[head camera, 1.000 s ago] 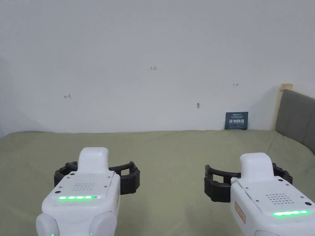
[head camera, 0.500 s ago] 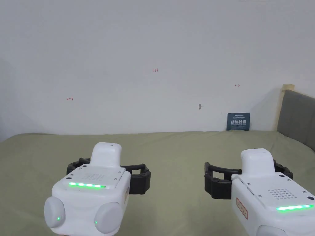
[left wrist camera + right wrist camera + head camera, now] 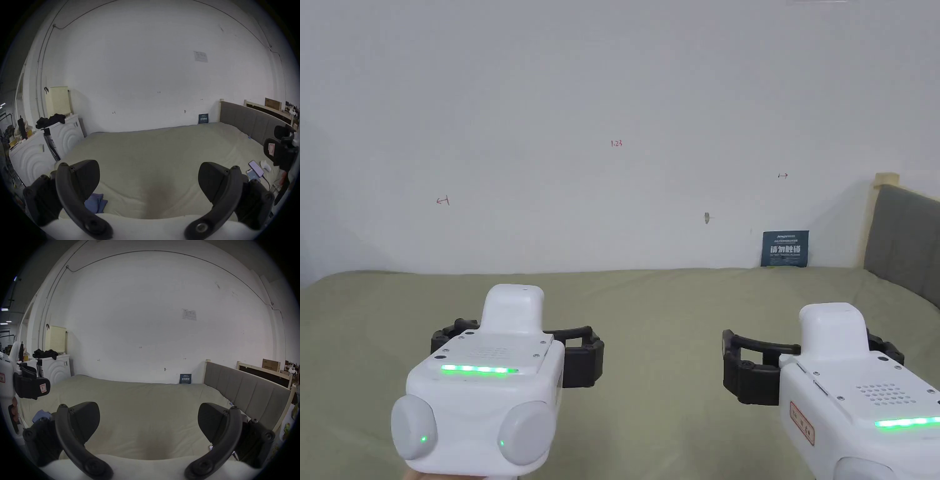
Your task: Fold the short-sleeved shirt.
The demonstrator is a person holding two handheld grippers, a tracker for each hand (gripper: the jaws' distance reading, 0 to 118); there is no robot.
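Both grippers, left (image 3: 515,340) and right (image 3: 812,362), hover above the bed (image 3: 650,300), fingers apart and empty. A blue cloth (image 3: 95,203), perhaps the shirt, lies at the bed's near-left edge; a careless grab could drag it off.

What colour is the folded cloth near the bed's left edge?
Blue; the folded cloth shows best in the left gripper view.

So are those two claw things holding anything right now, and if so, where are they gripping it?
Nothing is held. The left gripper and the right gripper both hang open above the bed, with only green sheet between their jaws.
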